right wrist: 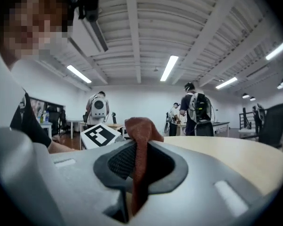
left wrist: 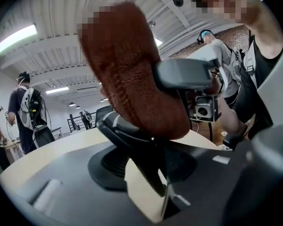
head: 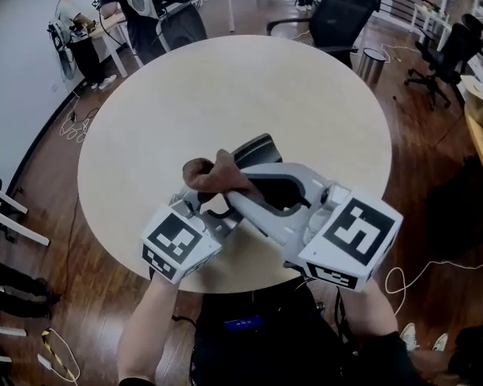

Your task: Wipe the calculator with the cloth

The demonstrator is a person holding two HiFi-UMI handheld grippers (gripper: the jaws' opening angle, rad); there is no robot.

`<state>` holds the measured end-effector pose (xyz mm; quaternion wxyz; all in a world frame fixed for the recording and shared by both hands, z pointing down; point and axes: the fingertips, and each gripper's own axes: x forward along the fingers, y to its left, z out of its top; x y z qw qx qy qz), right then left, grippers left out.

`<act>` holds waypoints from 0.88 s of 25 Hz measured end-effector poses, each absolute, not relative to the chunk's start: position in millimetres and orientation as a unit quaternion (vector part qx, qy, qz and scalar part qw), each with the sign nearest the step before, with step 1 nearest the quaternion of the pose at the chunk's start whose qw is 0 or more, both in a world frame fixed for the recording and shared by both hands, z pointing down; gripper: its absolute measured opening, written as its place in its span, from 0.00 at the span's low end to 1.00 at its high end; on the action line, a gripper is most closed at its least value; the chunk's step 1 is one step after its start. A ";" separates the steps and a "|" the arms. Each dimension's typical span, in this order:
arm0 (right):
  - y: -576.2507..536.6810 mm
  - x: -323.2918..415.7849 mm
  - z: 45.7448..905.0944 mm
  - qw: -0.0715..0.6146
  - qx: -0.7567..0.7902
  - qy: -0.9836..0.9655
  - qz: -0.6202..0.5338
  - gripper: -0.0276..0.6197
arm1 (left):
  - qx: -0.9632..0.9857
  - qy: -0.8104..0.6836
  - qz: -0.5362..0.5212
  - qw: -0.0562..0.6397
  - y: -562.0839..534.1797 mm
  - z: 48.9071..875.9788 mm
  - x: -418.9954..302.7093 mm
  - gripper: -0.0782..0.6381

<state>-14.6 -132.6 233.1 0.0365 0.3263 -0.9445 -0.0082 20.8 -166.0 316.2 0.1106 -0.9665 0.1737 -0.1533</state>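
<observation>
the right gripper (head: 232, 186) enters the head view from the lower right, its jaws pressed together on the brown cloth (head: 212, 173). in the right gripper view the cloth runs as a narrow strip up the middle of the frame. it is nipped in the slot between the two jaws, and its free end bunches into a small fold above their tips.

the left gripper (left wrist: 151, 171) enters the head view from the lower left, its marker cube (head: 181, 244) just beside the right gripper's body, which hides its tips there. its own view shows the jaws closed on the calculator (left wrist: 125, 133). the dark, thin slab stands edge-on in the gap at lower centre and slants up toward the left of the frame. a wedge of pale tabletop shows through the gap to the left of the slab.

the cloth sits on the calculator's upper end. in the left gripper view it fills the upper centre as a large brown lump against the slab's top face, with one dark fingertip (left wrist: 184, 74) of the right gripper against its right side. in the head view the far end of the calculator sticks out past the cloth toward the upper right, tilted above the round table (head: 225, 87). both grippers are over the table's near edge at lower centre. people stand at the upper left, and an office chair (head: 338, 10) stands at the upper right beyond the table.
</observation>
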 end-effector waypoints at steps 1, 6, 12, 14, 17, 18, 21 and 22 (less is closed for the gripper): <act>-132.8 -21.7 236.9 0.063 0.330 -0.941 -0.024 0.12 | -0.966 0.173 -0.154 0.111 -164.4 316.6 22.1 0.33; -158.5 16.3 253.4 0.093 0.398 -0.912 -0.035 0.12 | -0.968 0.173 -0.145 0.110 -162.3 319.7 29.9 0.33; -192.9 102.3 266.1 0.082 0.513 -0.855 -0.001 0.12 | -0.971 0.175 -0.129 0.100 -164.8 318.9 30.4 0.33; -193.3 109.9 264.1 0.068 0.530 -0.845 0.004 0.12 | -0.971 0.174 -0.129 0.097 -165.1 319.0 26.0 0.33; -175.2 70.9 243.9 0.040 0.490 -0.871 -0.014 0.12 | -0.971 0.176 -0.129 0.093 -166.2 316.8 18.7 0.33; -165.7 48.0 236.8 0.039 0.465 -0.884 -0.026 0.12 | -0.972 0.177 -0.128 0.091 -166.2 316.3 15.8 0.33; -136.2 -18.0 230.5 0.068 0.386 -0.918 -0.069 0.12 | -0.972 0.178 -0.124 0.086 -164.7 316.5 13.4 0.33; -132.0 -29.8 234.6 0.081 0.373 -0.921 -0.081 0.12 | -0.973 0.179 -0.122 0.085 -164.4 316.6 14.3 0.33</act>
